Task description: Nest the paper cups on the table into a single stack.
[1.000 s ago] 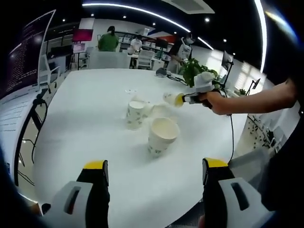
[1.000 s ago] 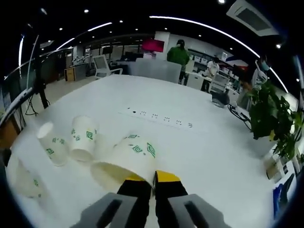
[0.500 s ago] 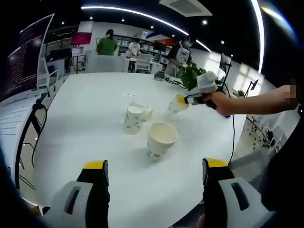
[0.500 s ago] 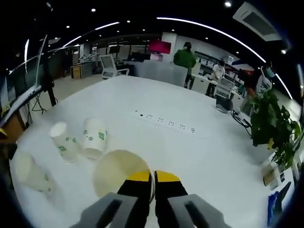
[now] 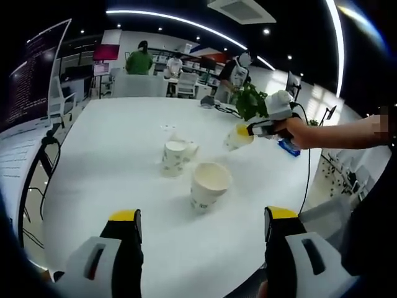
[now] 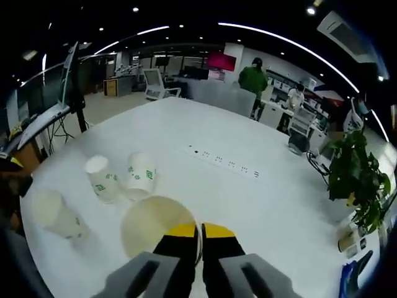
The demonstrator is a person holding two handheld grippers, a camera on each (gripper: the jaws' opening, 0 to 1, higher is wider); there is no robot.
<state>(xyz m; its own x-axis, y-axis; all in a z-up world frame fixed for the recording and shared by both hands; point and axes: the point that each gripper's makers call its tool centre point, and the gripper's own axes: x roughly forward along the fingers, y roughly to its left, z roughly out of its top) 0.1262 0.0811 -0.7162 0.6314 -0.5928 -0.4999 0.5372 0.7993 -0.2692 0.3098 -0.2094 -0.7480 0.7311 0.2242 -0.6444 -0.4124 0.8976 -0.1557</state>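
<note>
right gripper [image 6: 200, 233] jaws pinch lifted cup [image 6: 158, 225] rim, mouth toward cam.

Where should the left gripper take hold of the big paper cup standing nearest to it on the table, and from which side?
Probably by the rim. The nearest cup stands upright with its mouth open, so the left gripper, now open and short of it, could come from above, one jaw inside and one outside the near wall. That pinch matches how the right gripper holds its cup, and leaves the base free for nesting.
</note>
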